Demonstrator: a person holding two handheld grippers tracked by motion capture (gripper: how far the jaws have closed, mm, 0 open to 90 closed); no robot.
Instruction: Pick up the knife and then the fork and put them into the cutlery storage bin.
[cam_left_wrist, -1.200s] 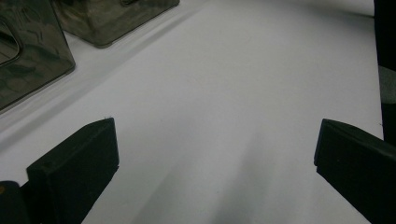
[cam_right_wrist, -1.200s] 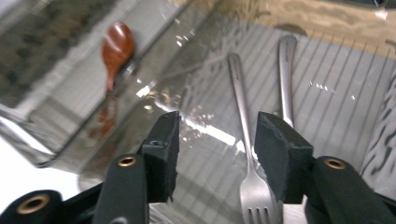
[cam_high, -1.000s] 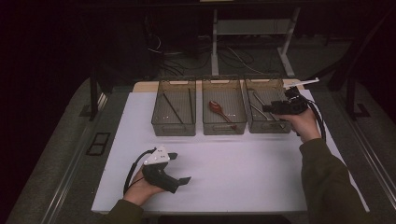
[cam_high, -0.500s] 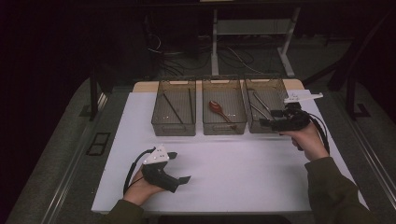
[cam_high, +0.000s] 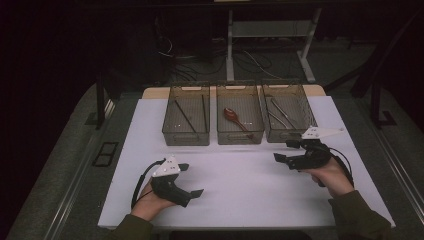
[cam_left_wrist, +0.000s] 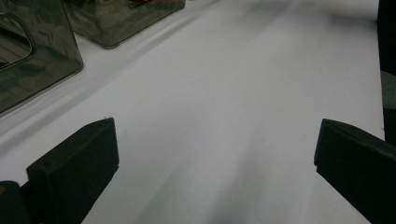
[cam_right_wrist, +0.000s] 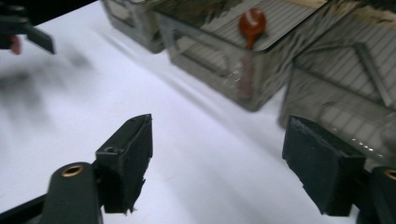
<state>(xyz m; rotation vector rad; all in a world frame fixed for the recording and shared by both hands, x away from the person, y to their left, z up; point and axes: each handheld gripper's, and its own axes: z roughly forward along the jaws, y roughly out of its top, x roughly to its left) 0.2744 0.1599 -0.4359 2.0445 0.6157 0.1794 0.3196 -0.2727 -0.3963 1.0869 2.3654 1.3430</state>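
The left gripper (cam_high: 191, 180) rests low over the white table (cam_high: 240, 195), in front of the left bin (cam_high: 186, 121) and well apart from it. Its jaws are spread wide and hold nothing; in the left gripper view (cam_left_wrist: 215, 154) only bare table lies between them. The right gripper (cam_high: 286, 151) is held just in front of the right bin (cam_high: 288, 119), pointing to the left. Its jaws are also spread wide with nothing between them, as the right gripper view (cam_right_wrist: 219, 158) shows. Three clear bins stand in a row at the far side of the table. The middle bin (cam_high: 239, 120) holds a red spoon (cam_high: 235, 118). The left bin holds thin dark sticks (cam_high: 186, 116), and the right bin holds metal utensils (cam_high: 278, 114) which I cannot identify.
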